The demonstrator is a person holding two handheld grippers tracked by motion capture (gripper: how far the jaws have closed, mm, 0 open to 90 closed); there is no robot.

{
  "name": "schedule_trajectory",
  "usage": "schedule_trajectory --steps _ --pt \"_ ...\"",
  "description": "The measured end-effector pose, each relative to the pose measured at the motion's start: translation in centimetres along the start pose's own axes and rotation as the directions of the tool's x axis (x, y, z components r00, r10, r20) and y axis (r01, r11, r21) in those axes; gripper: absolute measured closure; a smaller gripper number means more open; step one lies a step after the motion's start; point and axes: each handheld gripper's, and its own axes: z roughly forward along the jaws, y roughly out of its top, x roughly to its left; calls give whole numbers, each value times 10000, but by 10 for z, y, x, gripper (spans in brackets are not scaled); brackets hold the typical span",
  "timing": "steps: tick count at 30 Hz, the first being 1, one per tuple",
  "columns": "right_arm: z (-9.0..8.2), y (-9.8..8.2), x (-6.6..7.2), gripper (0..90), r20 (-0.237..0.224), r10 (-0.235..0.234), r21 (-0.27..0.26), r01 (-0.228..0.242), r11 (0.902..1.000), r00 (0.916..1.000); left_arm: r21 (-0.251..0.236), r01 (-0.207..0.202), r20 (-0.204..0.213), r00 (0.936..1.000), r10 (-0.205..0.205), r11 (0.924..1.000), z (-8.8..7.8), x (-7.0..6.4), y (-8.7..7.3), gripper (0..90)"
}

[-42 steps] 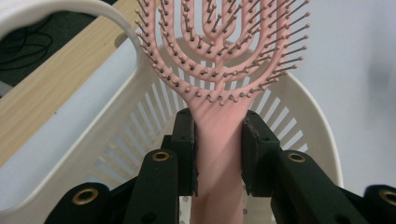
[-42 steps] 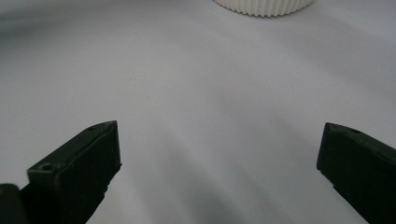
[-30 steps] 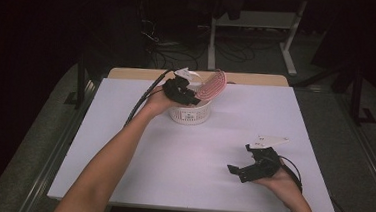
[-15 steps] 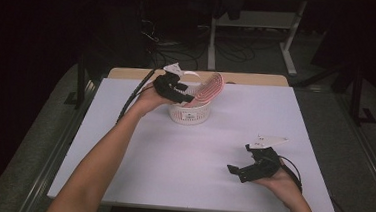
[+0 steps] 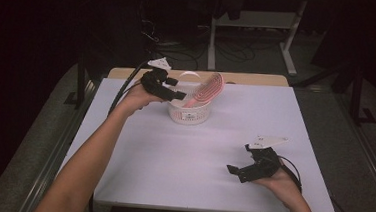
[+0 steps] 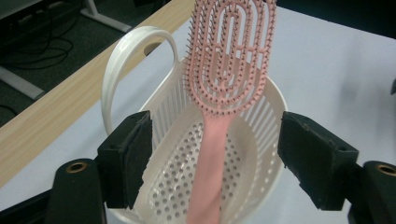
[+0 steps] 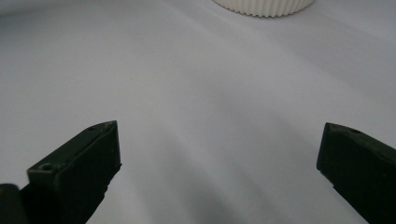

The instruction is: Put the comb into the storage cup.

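Note:
A pink hairbrush (image 5: 208, 89) (image 6: 229, 60) stands tilted in a white slotted basket (image 5: 189, 113) (image 6: 275, 98) at the back middle of the table, its handle down and its head leaning on the far rim. My left gripper (image 5: 177, 88) (image 6: 215, 158) hovers at the basket's left rim. Its jaws have just been opening; the brush handle lies in line between them, and the pads (image 6: 133, 154) stand well apart from it. My right gripper (image 5: 238, 158) (image 7: 219, 154) rests open near the front right with nothing between its jaws.
A white sheet (image 5: 171, 175) covers the table, with a strip of bare wood (image 5: 258, 79) along the far edge. The basket's hoop handle (image 6: 119, 65) rises on its far left side. The basket's ribbed base (image 7: 261, 7) lies ahead of the right gripper.
My left gripper has drawn back to the left and up from the basket, its jaws wider. The brush stays leaning in the basket. The right gripper has not moved.

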Motion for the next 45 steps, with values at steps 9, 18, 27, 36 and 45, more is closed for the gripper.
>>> schedule_trajectory --steps 9,18,27,36,45 --pt "-2 -1 -1 0 17 61 -37 -61 10000 10000 -14 260 -351 9990 -260 9997 -26 -6 -14 176" --pt "-2 0 0 0 37 36 -21 -36 10000 10000 -57 557 -602 9966 -560 9984 -48 -16 -36 134" --pt "0 0 -1 0 33 35 22 -35 10000 10000 85 740 -607 9955 -734 9972 -64 -27 -54 90" --pt "0 1 -1 0 64 -21 20 21 10000 10000 91 919 -418 9949 -915 9957 -67 -42 -73 28" --pt "-1 0 -3 0 128 -22 -84 24 10000 9999 50 1033 -313 9942 -1031 9946 -67 -58 -96 0"
